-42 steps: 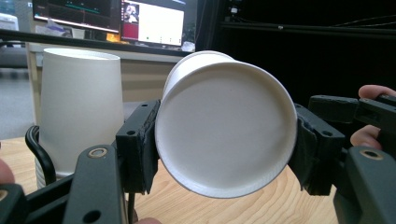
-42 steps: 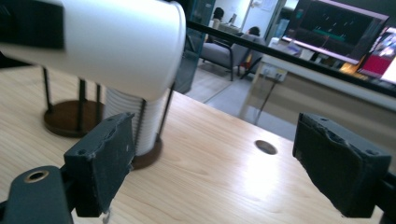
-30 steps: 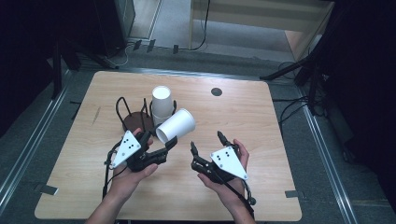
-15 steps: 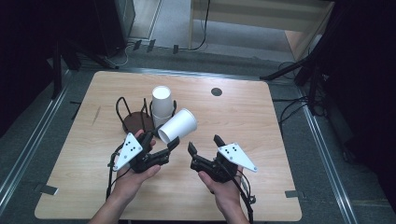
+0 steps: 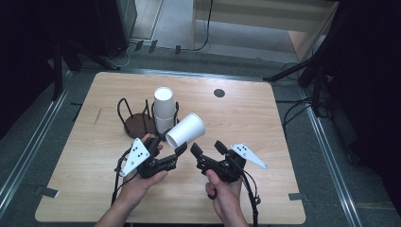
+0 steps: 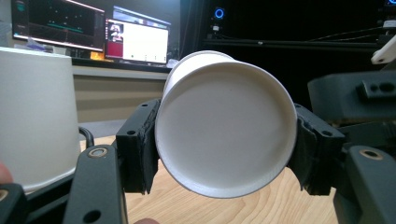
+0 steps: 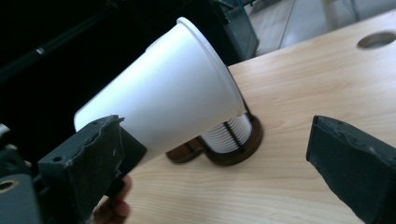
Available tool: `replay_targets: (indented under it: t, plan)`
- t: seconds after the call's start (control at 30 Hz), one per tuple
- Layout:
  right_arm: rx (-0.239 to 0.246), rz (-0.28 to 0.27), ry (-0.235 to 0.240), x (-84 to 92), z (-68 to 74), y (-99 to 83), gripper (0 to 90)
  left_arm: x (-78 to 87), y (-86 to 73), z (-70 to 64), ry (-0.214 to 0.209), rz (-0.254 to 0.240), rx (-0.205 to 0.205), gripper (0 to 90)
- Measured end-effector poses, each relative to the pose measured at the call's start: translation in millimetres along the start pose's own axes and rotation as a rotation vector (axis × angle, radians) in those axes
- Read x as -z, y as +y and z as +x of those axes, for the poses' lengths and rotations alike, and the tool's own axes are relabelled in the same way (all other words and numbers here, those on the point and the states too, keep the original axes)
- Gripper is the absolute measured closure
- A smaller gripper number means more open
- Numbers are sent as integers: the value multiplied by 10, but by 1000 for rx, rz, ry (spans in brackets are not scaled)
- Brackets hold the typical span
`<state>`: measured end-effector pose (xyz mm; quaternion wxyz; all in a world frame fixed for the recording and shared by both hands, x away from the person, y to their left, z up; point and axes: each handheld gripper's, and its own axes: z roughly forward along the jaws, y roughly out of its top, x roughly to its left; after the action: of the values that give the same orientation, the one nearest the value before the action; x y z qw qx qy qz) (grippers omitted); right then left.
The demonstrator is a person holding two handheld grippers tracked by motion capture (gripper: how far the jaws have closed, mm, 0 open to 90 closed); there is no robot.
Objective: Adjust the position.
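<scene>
Your left gripper, just left of center in the lower half of the high view, is clamped on a white paper cup, gripping it at the narrow base end so the cup angles up and to the right with its open rim toward the upper right of the frame. In the left gripper view the cup's round base sits squarely between the two black pads, one pressing on each side. Your right gripper, just right of center in the high view, stands released with nothing between its jaws, which have just been opening; its tips point toward the held cup and lie near it, though whether they brush it is hard to judge from above. In the right gripper view the same cup slants across the upper left of the frame, beside the left-hand jaw, while the other jaw stands well apart at lower right. Just behind the held cup, toward the upper left of the high view, a stack of white cups stands upright in a dark wire cup holder with a round brown base. All of it rests on a light wooden table, which has a small dark round hole near its far edge.
</scene>
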<state>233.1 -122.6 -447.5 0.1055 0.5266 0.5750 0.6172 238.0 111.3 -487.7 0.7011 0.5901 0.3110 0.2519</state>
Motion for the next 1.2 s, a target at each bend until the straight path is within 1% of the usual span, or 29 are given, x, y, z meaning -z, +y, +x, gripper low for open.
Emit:
replay_targets:
  t: [0.03,0.17,0.2,0.23,0.27,0.3,0.33,0.37,0.43,0.47,0.5,0.57,0.63,0.7,0.73,0.8,0.87,0.9,0.93,0.97,1.0,1.07,1.13,1.17,1.2]
  plan:
    - [-46,3,24,-3,-24,2,37,-2,-4,-4,-2,1,-2,353]
    - [-141,6,60,9,-70,14,37,-19,-32,-40,-11,-3,-4,353]
    - [-159,6,64,9,-74,14,37,-22,-39,-49,-14,-4,-6,353]
    - [-159,6,64,9,-74,14,37,-26,-45,-59,-16,-3,-9,353]
    - [-189,11,69,5,-86,10,37,-36,-59,-79,-19,-7,-7,353]
    - [-189,11,69,5,-86,10,37,-36,-59,-79,-19,-7,-7,353]
    - [-208,14,71,3,-96,7,37,-39,-65,-89,-21,-6,-8,353]
    - [-235,18,78,0,-106,4,37,-43,-73,-97,-22,-5,-14,353]
    - [-284,24,80,-3,-139,-5,37,-53,-91,-122,-28,-10,-13,353]
    - [-334,34,97,-7,-173,-4,40,-56,-100,-134,-32,-5,-15,353]
    - [-334,34,97,-7,-173,-4,40,-63,-111,-148,-36,-5,-18,353]
    - [-402,48,136,-15,-225,-1,40,-77,-138,-174,-40,-1,-21,353]
    - [-449,50,153,-14,-266,-3,40,-88,-163,-196,-40,4,-28,353]
    - [-487,51,153,-11,-291,-7,40,-100,-188,-221,-48,7,-31,353]
    - [-518,53,149,-10,-310,-11,39,-102,-195,-233,-48,6,-31,353]
    - [-558,56,150,-10,-332,-18,35,-109,-210,-254,-50,10,-39,353]
    - [-599,55,140,-7,-366,-29,29,-119,-229,-279,-52,13,-46,353]
    - [-625,48,144,-5,-390,-36,27,-125,-238,-291,-51,14,-49,353]
    - [-635,45,151,-5,-411,-39,27,-130,-248,-301,-52,17,-53,353]
    - [-643,45,147,-1,-424,-40,27,-132,-255,-312,-51,22,-57,353]
    - [-669,42,151,-1,-448,-38,26,-143,-272,-332,-56,21,-57,353]
    - [-672,42,147,-3,-455,-40,26,-145,-279,-343,-59,27,-60,353]
    - [-704,48,144,-2,-469,-39,23,-154,-299,-366,-63,31,-64,353]
    - [-706,49,140,-4,-475,-43,23,-159,-307,-379,-64,32,-64,353]
    - [-713,51,142,-6,-480,-45,22,-165,-321,-401,-66,39,-72,353]
